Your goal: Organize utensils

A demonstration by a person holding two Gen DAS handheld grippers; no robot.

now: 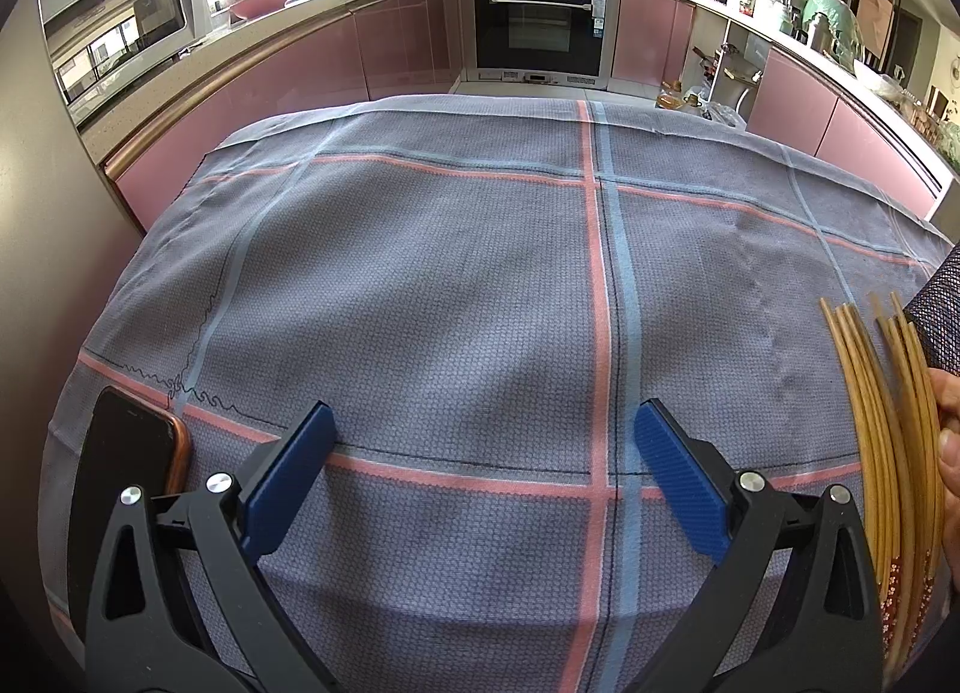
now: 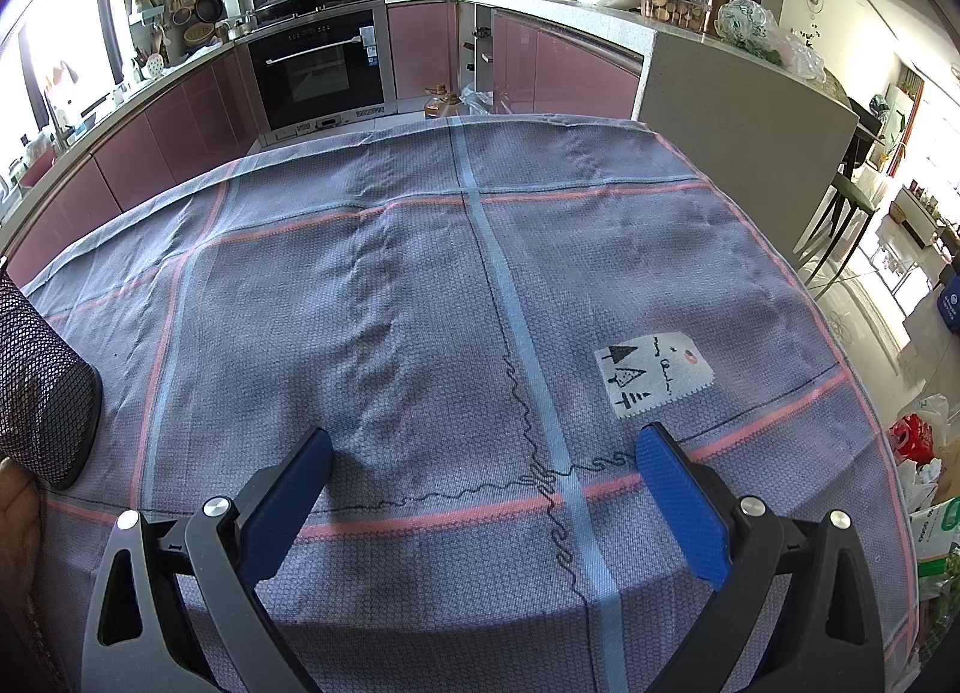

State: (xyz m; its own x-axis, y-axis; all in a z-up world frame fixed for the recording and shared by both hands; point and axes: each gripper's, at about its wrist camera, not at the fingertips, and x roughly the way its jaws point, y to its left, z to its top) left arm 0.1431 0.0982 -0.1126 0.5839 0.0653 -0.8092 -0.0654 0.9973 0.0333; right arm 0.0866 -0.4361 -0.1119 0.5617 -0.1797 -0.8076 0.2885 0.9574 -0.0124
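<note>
both grippers spread wide, we hold nothing.
mesh cup [image 2: 42,393] beside a hand's [image 1: 948,429] chopsticks [image 1: 888,423]; its contents unclear.

Each gripper, left [image 1: 485,456] and right [image 2: 485,483], has black plastic arms with triangular cut-outs, round silver screws at the pivots, and two flat ribbed blue fingers [image 1: 675,480].

Wooden chopsticks [image 1: 888,423] (matt woven tablecloth [image 1: 450,273])
</note>
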